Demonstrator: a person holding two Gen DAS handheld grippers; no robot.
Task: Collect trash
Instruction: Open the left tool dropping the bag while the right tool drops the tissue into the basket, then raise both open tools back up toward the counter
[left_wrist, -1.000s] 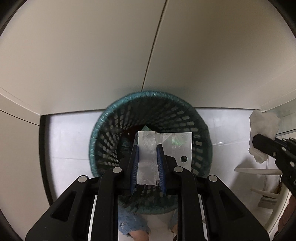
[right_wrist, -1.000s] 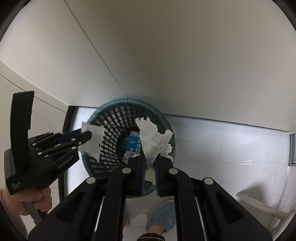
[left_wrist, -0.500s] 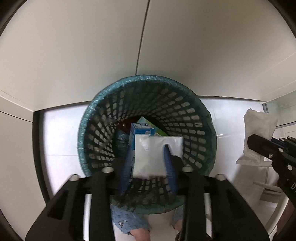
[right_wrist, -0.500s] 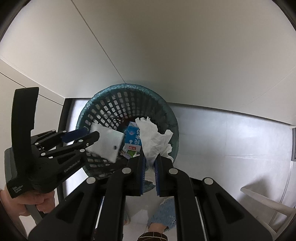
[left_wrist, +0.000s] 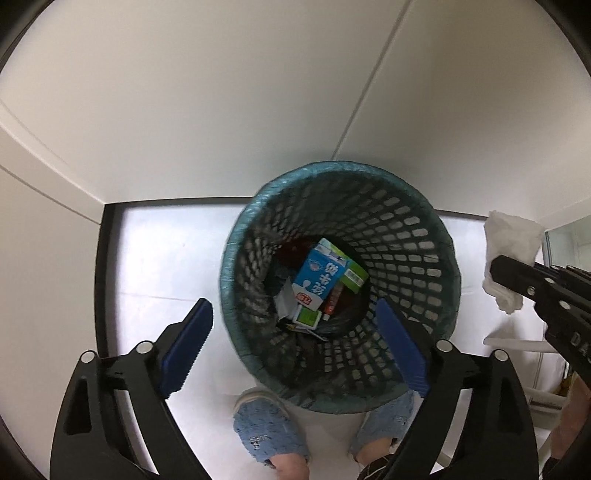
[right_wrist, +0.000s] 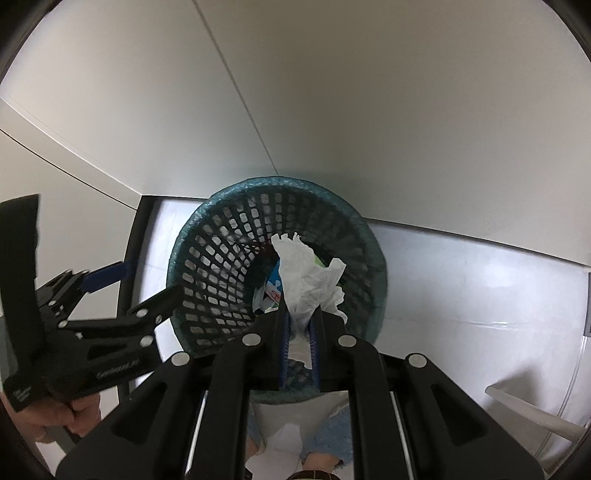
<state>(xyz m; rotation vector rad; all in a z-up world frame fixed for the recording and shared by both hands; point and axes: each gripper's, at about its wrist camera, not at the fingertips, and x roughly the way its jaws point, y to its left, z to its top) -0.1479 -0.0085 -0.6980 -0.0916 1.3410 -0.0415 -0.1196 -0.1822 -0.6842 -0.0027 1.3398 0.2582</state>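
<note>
A teal mesh waste basket (left_wrist: 332, 167) stands on the white floor against the wall. Inside lie a blue milk carton (left_wrist: 319, 278), a green box (left_wrist: 354, 277) and a pale wrapper (left_wrist: 283, 301). My left gripper (left_wrist: 292, 308) hangs above the basket. Its jaws are opening wide and nothing is between them. In the right wrist view it shows at the left (right_wrist: 151, 280), beside the basket (right_wrist: 280, 183). My right gripper (right_wrist: 300, 326) is shut on a crumpled white tissue (right_wrist: 308, 277) over the basket's mouth. The left wrist view shows the tissue (left_wrist: 511, 236) at the far right.
A person's feet in blue slippers (left_wrist: 266, 432) stand just in front of the basket. A dark strip (left_wrist: 100, 277) edges the floor at the left wall. White plastic legs of a piece of furniture (left_wrist: 517, 339) stand to the right. A hand (right_wrist: 55, 421) grips the left gripper's handle.
The left gripper's jaws have spread wide and the flat silvery wrapper has dropped from them into the basket. The right gripper with its tissue has moved down over the basket.
</note>
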